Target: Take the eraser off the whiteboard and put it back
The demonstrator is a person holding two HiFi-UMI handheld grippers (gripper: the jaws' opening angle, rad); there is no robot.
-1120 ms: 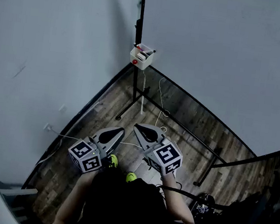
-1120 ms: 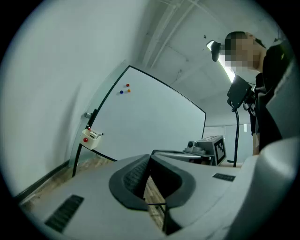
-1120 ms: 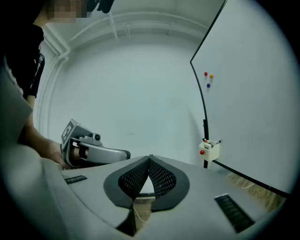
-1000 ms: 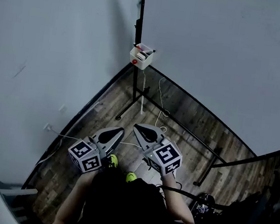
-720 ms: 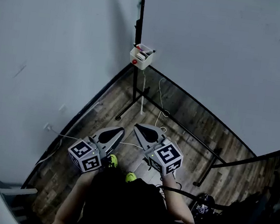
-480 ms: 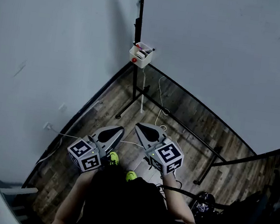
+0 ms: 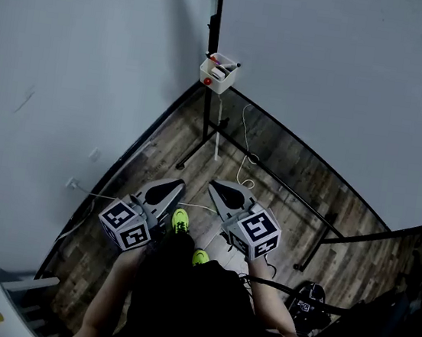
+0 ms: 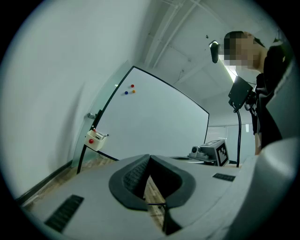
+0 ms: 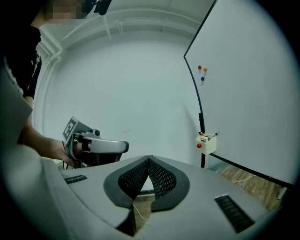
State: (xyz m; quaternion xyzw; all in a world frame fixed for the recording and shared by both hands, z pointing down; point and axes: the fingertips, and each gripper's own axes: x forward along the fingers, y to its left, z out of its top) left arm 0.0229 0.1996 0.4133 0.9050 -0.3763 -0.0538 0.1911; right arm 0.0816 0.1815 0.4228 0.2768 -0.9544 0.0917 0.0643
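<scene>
Field notes, remote station.

- Both grippers are held low in front of the person, side by side and well apart from the whiteboard (image 7: 338, 80).
- Left gripper (image 8: 149, 157): the fingers meet at the tips with nothing between them.
- Right gripper (image 9: 149, 158): the fingers are also closed tip to tip and empty.
- Eraser: I cannot pick it out as a separate thing in any view.
- A small white box (image 7: 218, 75) hangs on the black stand (image 7: 215, 41) at the board's lower left corner. It has a red dot on its front, and a red-tipped pen and some dark bits stick out of it. The contents are too small to name.
- Three magnets (image 9: 202, 72), red, orange and blue, sit high on the board near its left edge. I see them only in the gripper views, because the head view is cut off below them.
- The board's top and right side run out of frame.
- The lower part of the head view is mostly the person's dark torso.
- A white cable (image 7: 247, 142) trails over the wooden floor (image 7: 294, 179) under the board.
- The dark clutter at bottom right is hard to make out.
</scene>
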